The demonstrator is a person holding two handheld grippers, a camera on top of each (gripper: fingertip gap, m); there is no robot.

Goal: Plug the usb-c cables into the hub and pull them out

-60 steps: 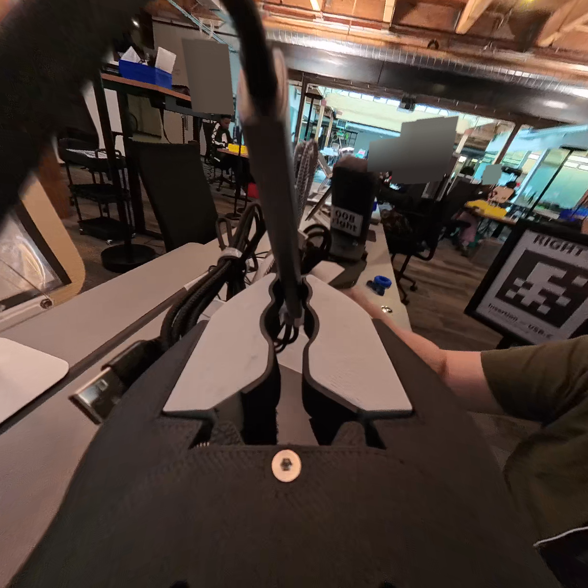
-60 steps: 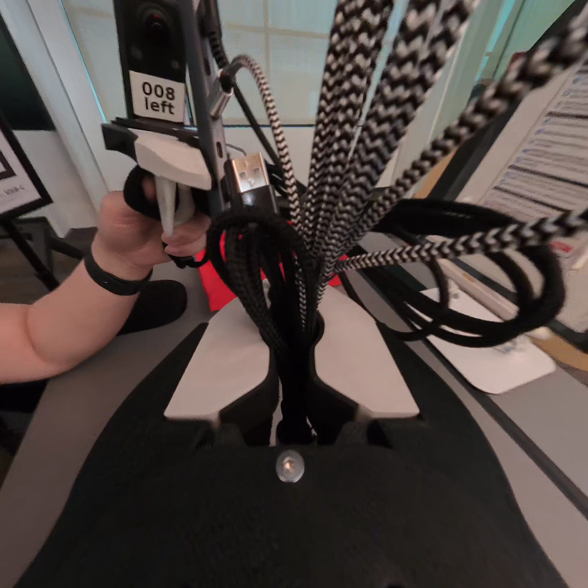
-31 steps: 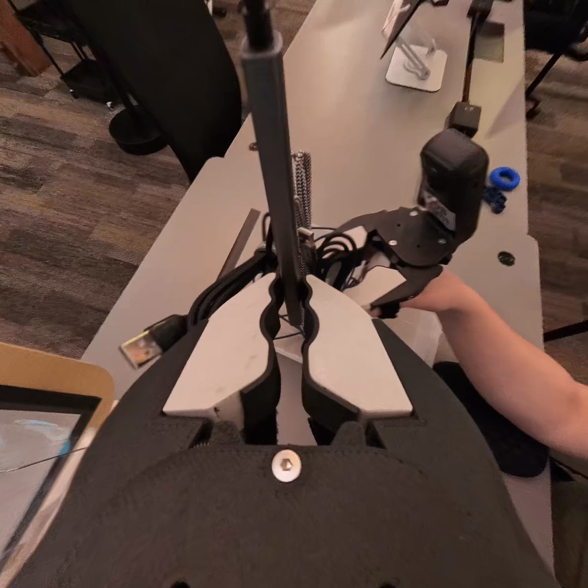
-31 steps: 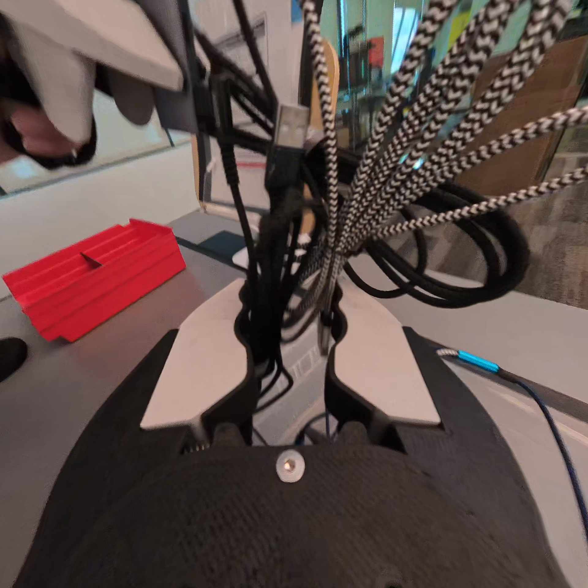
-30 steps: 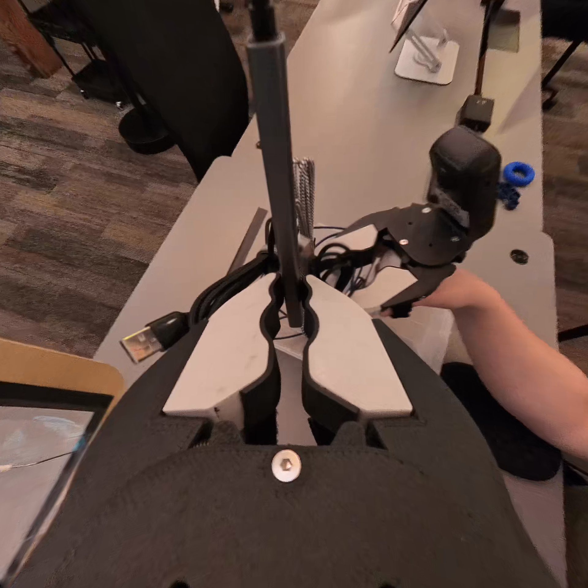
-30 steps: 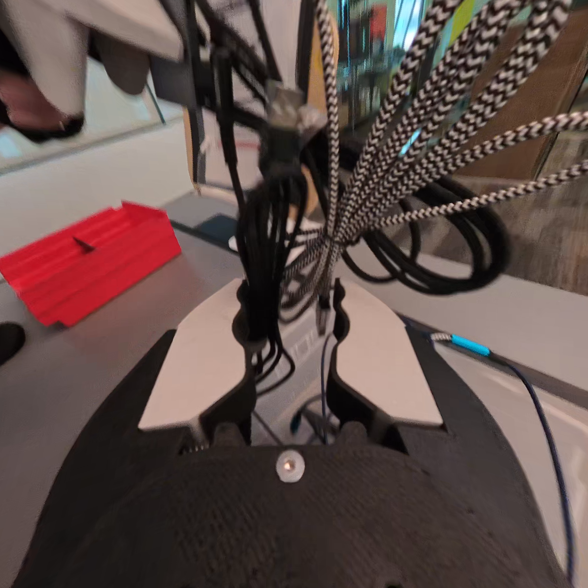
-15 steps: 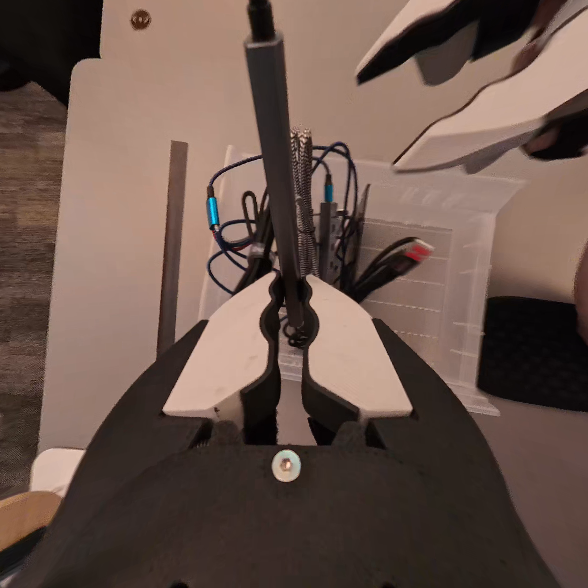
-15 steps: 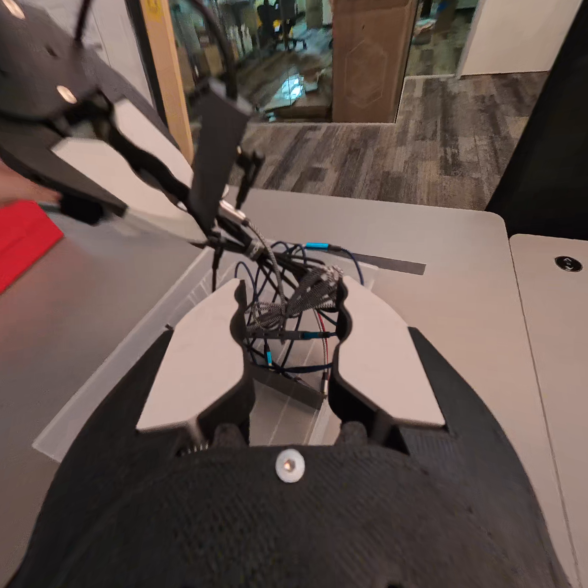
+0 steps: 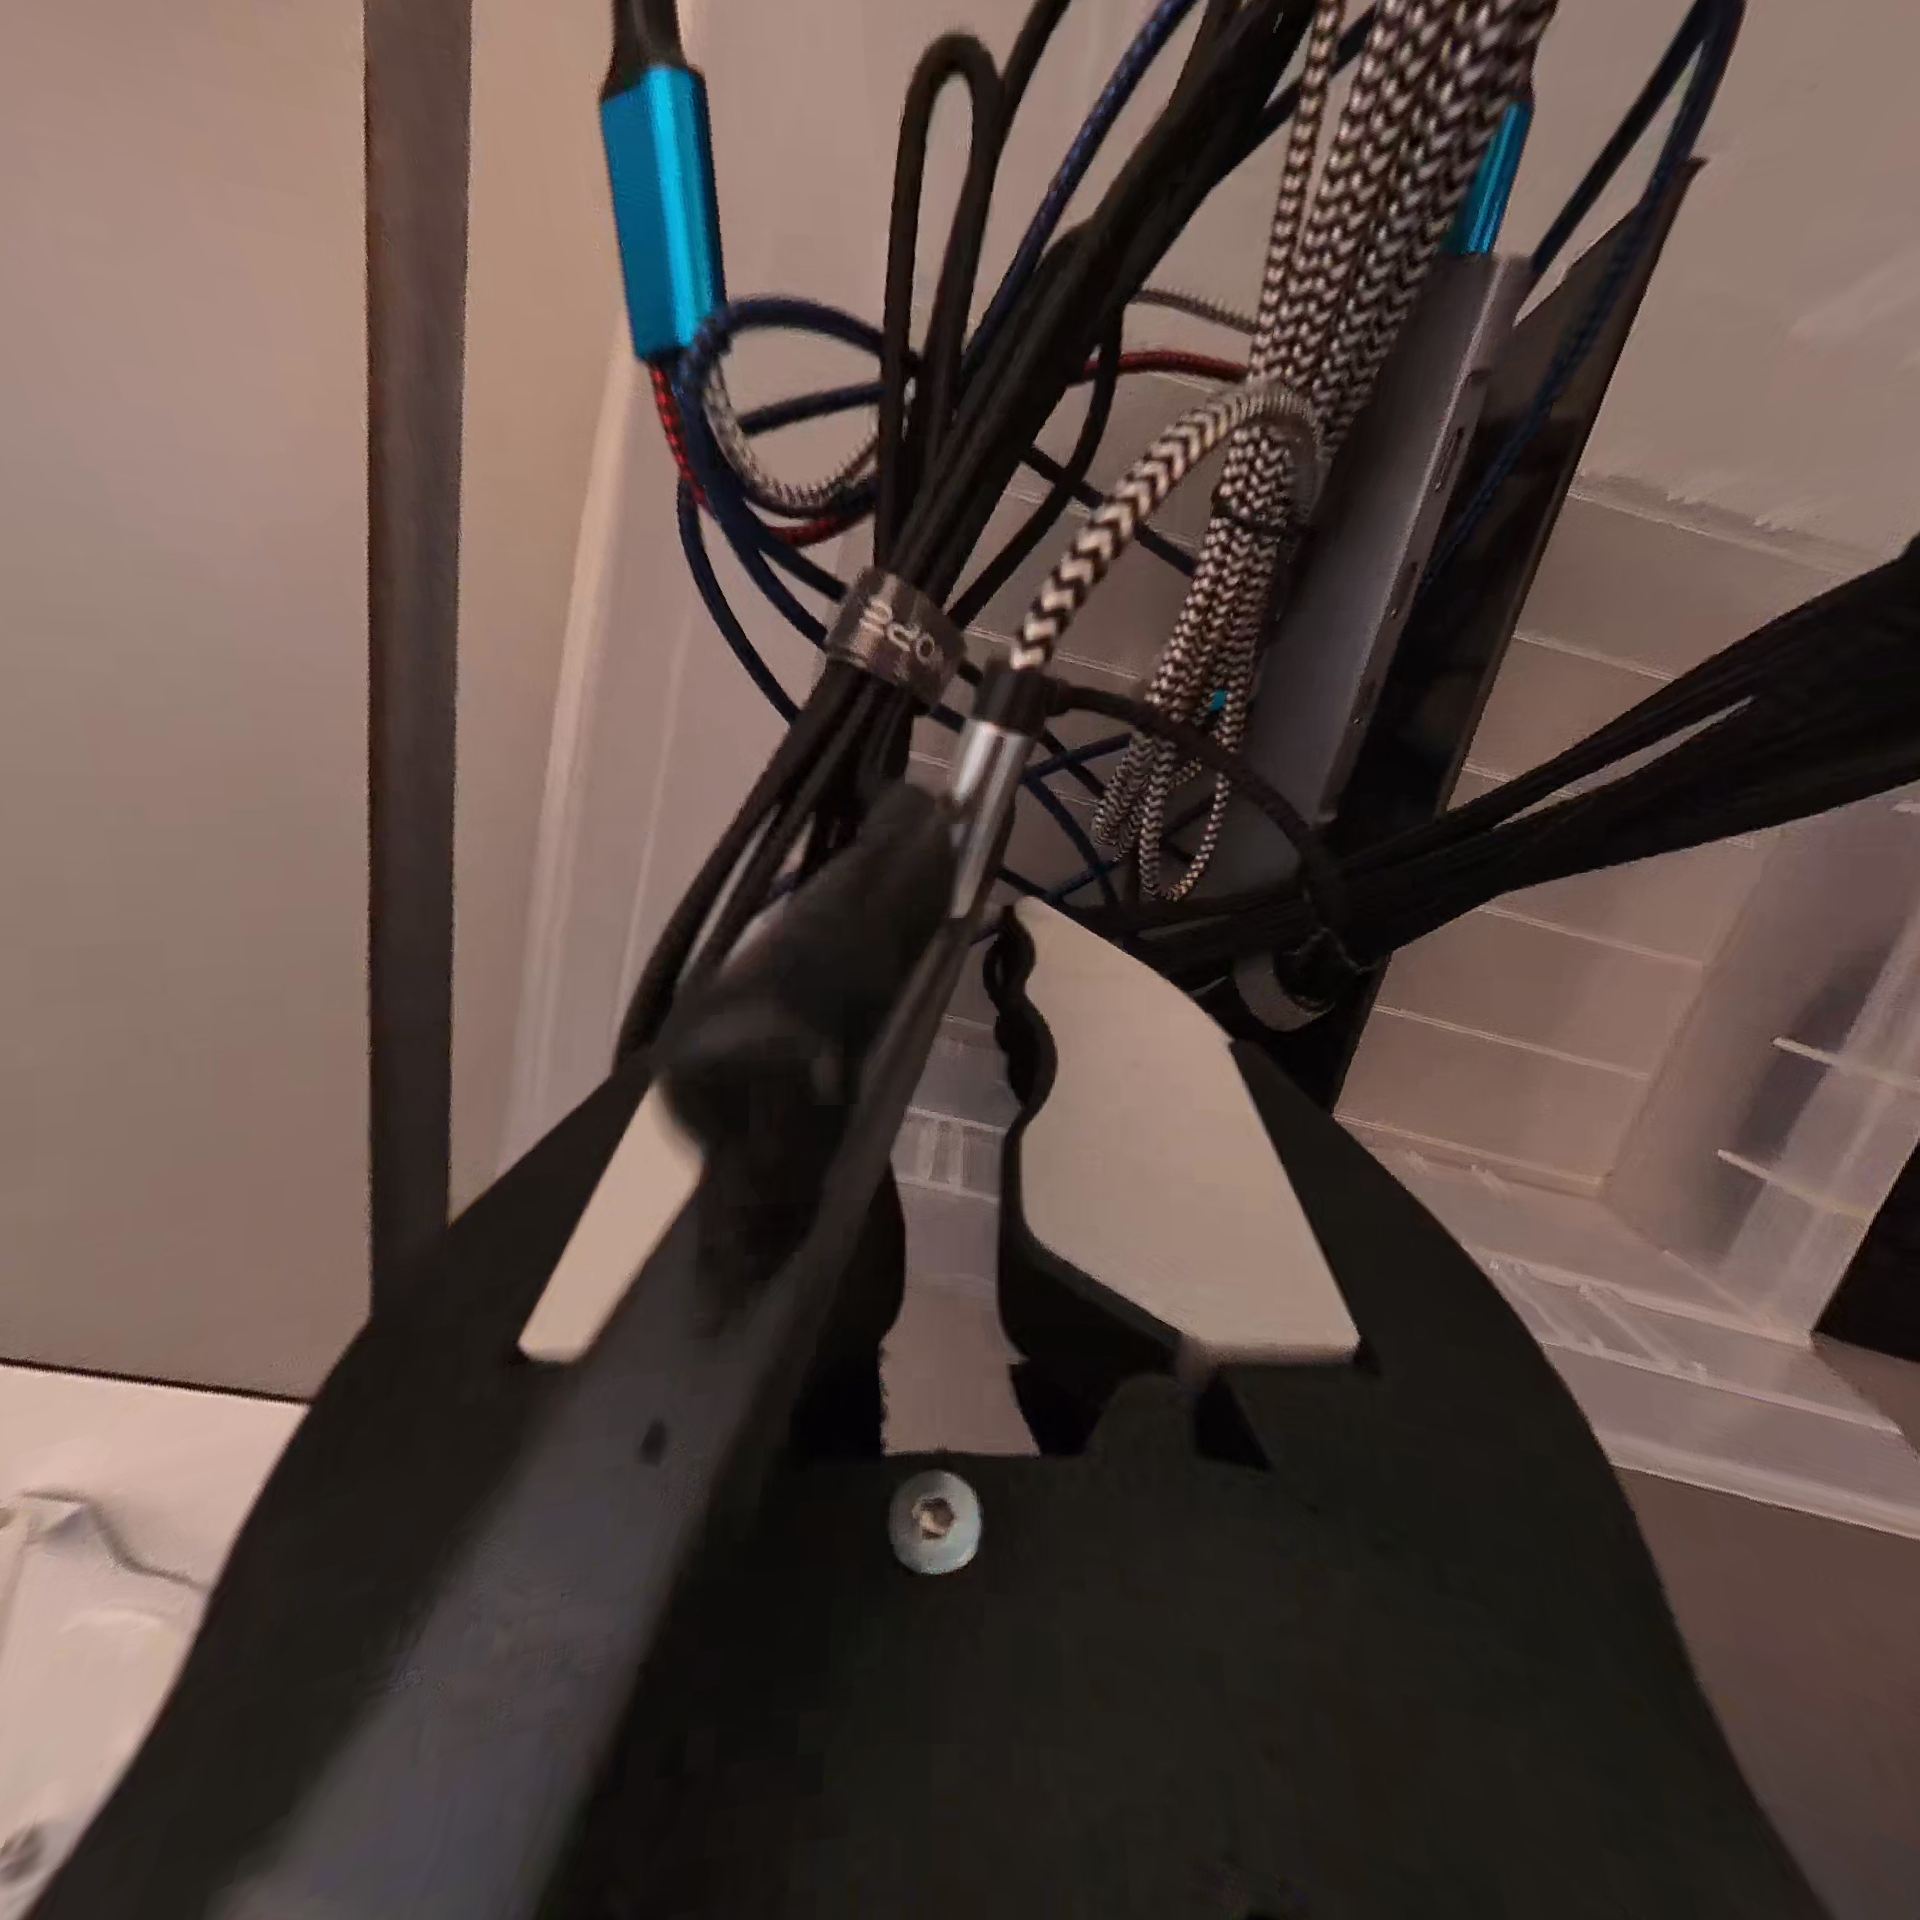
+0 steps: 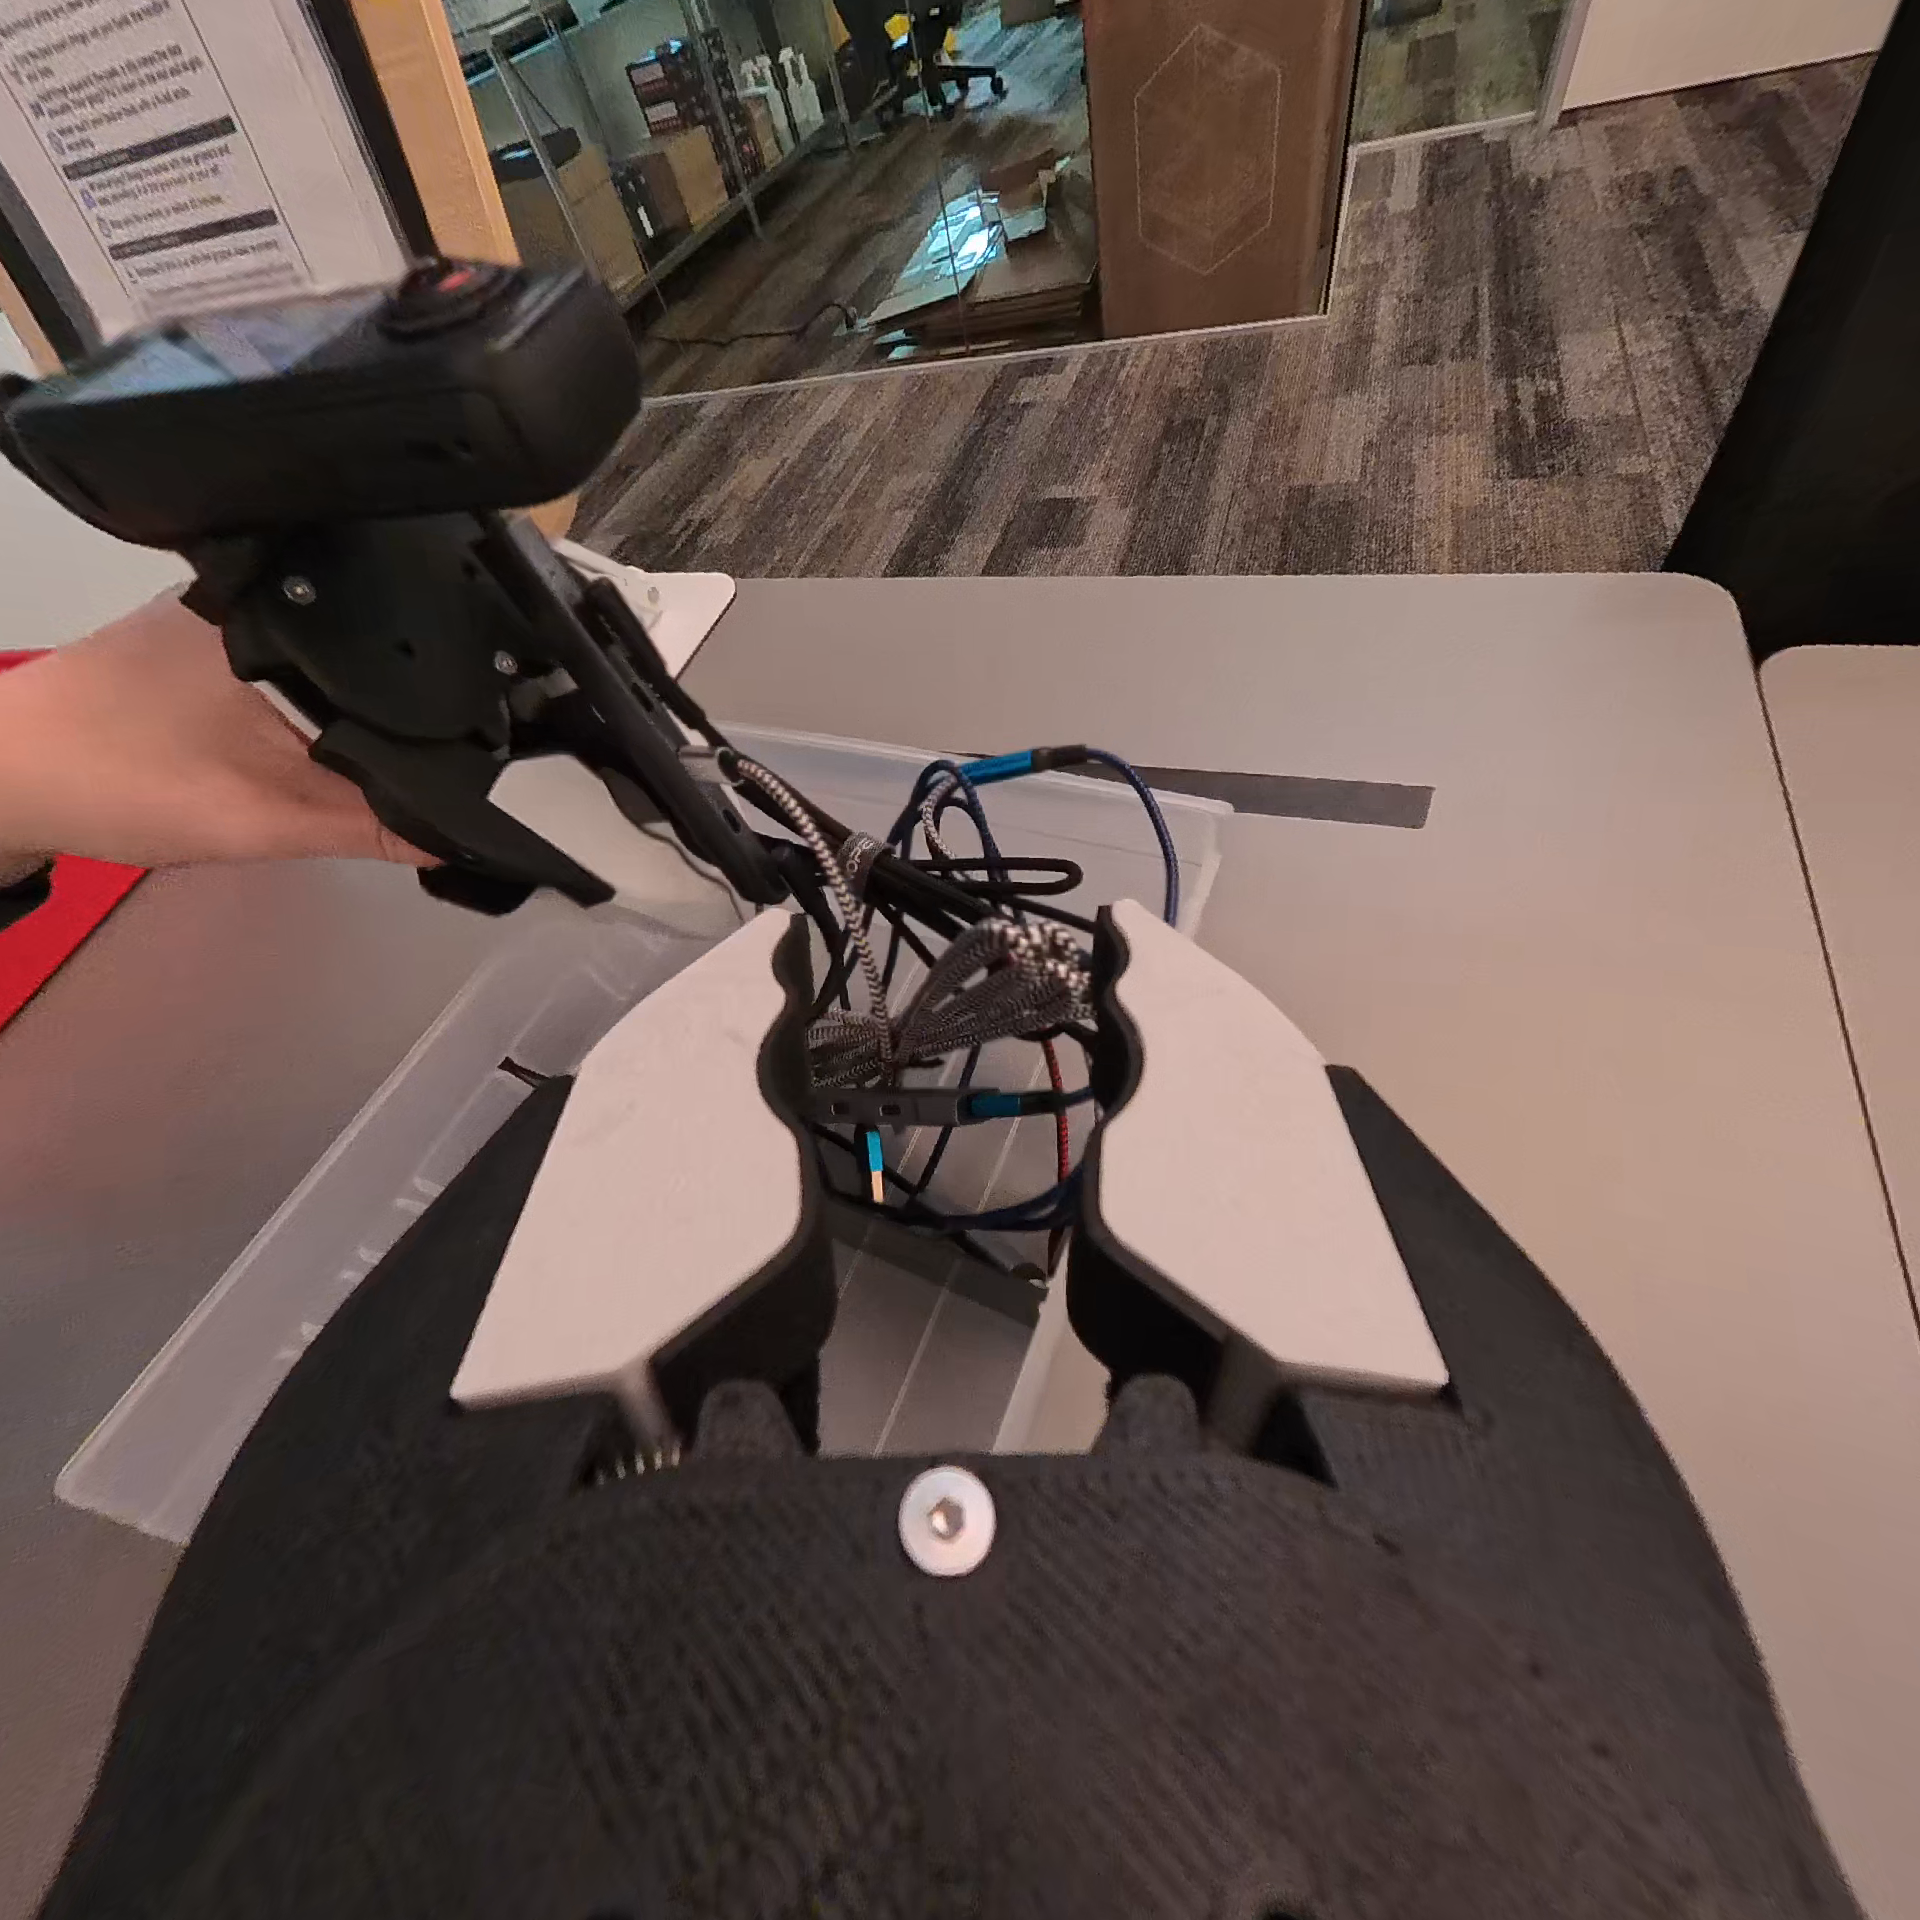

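The right tongs (image 10: pixel 951 1039) hang open over the clear bin (image 10: pixel 312 1226) of cables (image 10: pixel 997 977) mid-table. Whether the left tongs (image 9: pixel 935 987) grip the hub (image 10: pixel 665 748) is unclear.

The hub (image 10: pixel 665 758), a slim dark grey bar, slants down over the left wall of the clear plastic bin (image 10: pixel 312 1226), its lower end among the cables. The usb-c cables (image 10: pixel 977 987) form a tangle of black, black-and-white braided and dark blue leads with bright blue plugs, heaped inside the bin toward its far end. A second grey hub (image 9: pixel 1413 582) stands nearly upright among them.
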